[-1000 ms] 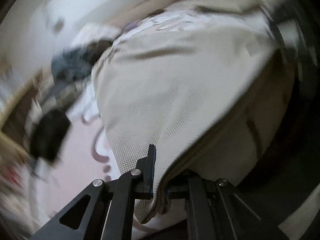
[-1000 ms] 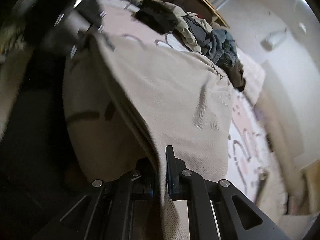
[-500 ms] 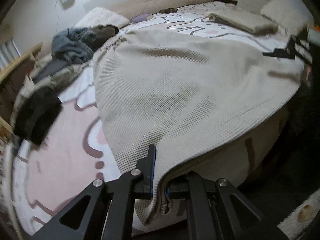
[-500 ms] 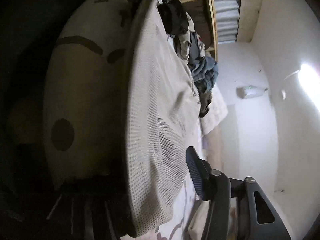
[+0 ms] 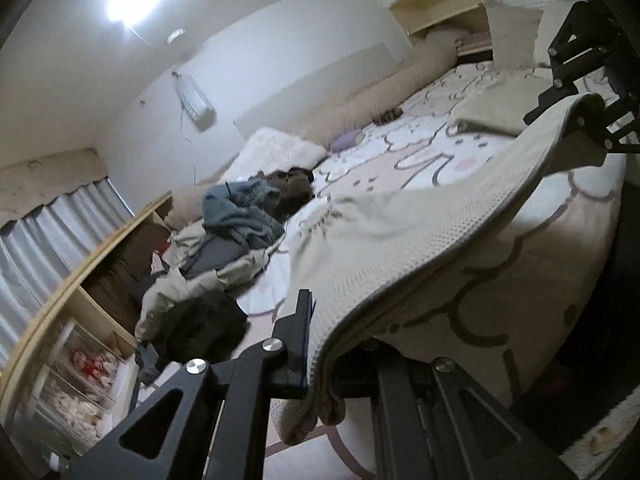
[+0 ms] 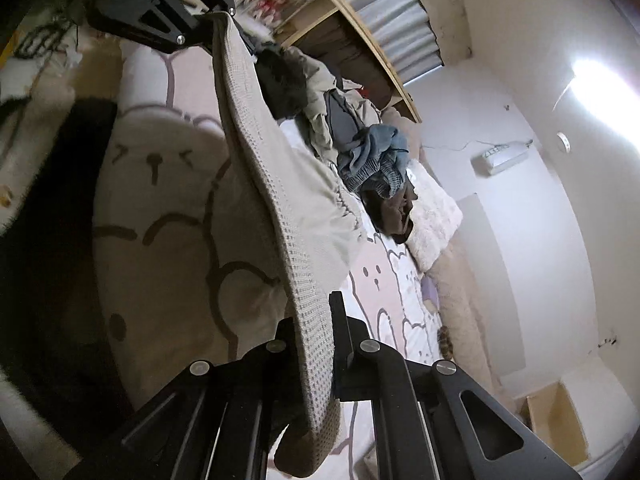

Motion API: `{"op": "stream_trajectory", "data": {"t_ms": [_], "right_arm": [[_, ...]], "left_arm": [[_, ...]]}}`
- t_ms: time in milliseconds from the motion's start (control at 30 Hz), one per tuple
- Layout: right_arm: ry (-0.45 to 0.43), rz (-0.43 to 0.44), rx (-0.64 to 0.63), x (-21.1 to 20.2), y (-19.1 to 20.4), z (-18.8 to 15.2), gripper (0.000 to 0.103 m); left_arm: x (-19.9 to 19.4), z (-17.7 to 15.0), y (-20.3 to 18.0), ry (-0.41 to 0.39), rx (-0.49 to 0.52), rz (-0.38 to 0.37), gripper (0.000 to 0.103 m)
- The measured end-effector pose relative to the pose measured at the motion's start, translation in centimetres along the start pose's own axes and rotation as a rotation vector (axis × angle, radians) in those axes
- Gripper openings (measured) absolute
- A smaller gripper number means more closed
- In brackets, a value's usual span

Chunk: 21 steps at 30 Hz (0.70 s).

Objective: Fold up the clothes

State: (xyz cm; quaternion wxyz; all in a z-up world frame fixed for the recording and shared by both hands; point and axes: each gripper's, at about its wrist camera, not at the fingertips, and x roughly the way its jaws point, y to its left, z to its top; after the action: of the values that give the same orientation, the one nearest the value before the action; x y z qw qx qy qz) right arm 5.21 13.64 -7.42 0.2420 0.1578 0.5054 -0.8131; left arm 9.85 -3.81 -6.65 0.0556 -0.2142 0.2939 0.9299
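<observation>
A beige waffle-knit garment [image 5: 404, 236] is stretched in the air over the bed, held by its near edge between both grippers. My left gripper [image 5: 320, 340] is shut on one corner of it. My right gripper [image 6: 316, 340] is shut on the other corner; the garment [image 6: 280, 184] runs from it up to the left gripper [image 6: 192, 4] at the top of the right wrist view. The right gripper [image 5: 576, 80] shows at the right edge of the left wrist view. The far part of the garment lies on the bed.
The bed [image 5: 500, 280] has a pink and white bear-print cover. A heap of dark, grey and blue clothes [image 5: 232, 240] lies on its left side. A folded beige item [image 5: 488, 112], pillows [image 5: 276, 152] and a wooden shelf [image 5: 80, 276] are around it.
Both grippers have lifted the garment's near edge up off the bed and the views have tilted. The right gripper, seen open half a second ago, now pinches the cloth.
</observation>
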Motion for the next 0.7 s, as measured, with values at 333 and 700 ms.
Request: {"op": "stream_trajectory", "data": {"t_ms": [333,700], "right_arm": [[0.066,0.268,0.142,-7.4,-1.6,1.4,0.006],[0.28,0.372,0.397,10.0,-11.2,3.8,0.006]], "left_arm": [[-5.0,1.7,0.1,0.147,0.081,-0.16,0.008],[12.8,7.3,6.6,0.433,-0.07,-0.311,0.009]]}}
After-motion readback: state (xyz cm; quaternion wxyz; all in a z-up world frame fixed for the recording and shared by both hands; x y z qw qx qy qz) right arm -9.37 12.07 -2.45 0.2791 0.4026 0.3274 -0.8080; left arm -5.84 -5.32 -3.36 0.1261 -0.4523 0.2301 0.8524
